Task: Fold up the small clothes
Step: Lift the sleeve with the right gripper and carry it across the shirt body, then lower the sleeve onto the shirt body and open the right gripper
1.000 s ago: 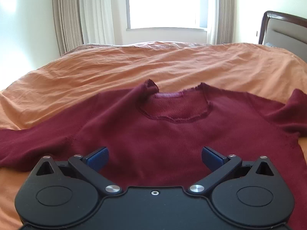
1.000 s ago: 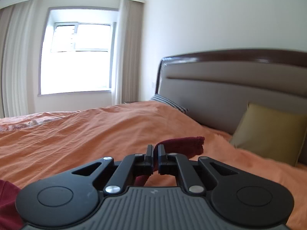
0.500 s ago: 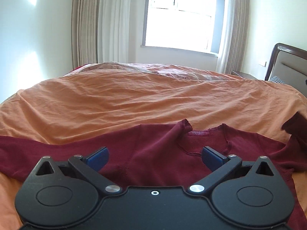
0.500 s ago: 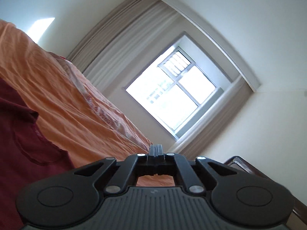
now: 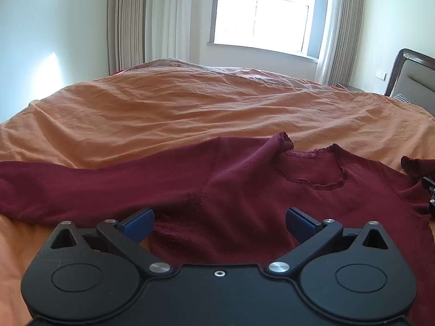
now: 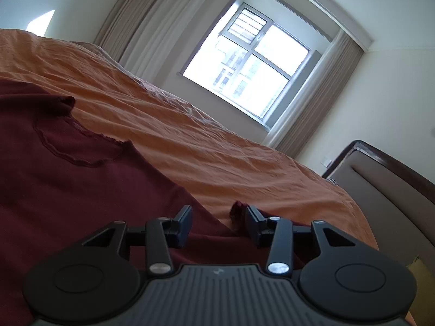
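A dark maroon long-sleeved sweatshirt (image 5: pixel 244 187) lies front-up and spread on the bed, its raw-edged round neckline toward twelve o'clock. One side of the collar stands up in a small peak at eleven o'clock of the neck opening. One sleeve stretches flat toward nine o'clock; the other, at three o'clock, is folded in, cuff resting on the shoulder.

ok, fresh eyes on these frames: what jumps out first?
The dark red sweater spread flat across the orange bedspread, one sleeve stretched out left. Behind it the bright window glares. The right hand-held gripper is opening over the sweater's other edge.
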`<control>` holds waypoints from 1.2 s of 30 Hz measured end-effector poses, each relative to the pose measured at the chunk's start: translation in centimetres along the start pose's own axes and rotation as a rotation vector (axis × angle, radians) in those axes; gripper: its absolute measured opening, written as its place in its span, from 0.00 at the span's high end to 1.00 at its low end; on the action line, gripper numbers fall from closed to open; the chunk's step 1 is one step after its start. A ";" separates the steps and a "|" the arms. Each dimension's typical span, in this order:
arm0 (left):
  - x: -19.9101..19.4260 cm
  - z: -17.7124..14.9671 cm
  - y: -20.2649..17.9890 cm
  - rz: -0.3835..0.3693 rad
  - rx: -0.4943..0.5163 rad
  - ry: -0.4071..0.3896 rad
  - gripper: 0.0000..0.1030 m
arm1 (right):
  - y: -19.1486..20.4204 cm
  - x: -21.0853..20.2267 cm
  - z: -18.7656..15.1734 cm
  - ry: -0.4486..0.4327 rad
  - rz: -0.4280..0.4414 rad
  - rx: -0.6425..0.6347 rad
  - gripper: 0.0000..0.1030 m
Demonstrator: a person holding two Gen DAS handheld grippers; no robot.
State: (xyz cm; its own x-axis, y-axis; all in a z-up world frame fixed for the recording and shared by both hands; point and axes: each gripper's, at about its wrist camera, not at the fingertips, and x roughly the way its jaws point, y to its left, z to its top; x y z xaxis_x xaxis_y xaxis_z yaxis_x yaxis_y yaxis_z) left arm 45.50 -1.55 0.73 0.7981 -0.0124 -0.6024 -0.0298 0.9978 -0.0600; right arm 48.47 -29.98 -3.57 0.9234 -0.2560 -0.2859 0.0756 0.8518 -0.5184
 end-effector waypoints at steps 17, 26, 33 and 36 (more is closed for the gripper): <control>1.4 -1.2 -1.0 0.023 0.006 0.055 0.00 | -10.5 6.0 -1.9 0.111 0.131 0.827 0.37; -0.4 -1.0 -0.7 0.010 -0.009 0.030 0.00 | -15.9 3.1 -2.0 0.118 0.027 0.871 0.95; -1.8 -1.1 -0.2 -0.010 -0.069 0.030 0.00 | -19.2 -6.2 4.9 0.010 0.160 0.564 0.95; -2.6 -1.2 0.2 -0.015 -0.093 0.028 0.00 | -18.2 -8.6 8.6 -0.013 0.246 0.423 0.95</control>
State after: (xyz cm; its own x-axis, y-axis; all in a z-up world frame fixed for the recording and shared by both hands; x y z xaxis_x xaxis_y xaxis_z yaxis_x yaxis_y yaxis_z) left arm 42.68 -1.40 1.33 0.7821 -0.0306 -0.6224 -0.0748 0.9870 -0.1425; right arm 42.37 -39.34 15.23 0.9375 -0.0199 -0.3474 -0.0019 0.9980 -0.0625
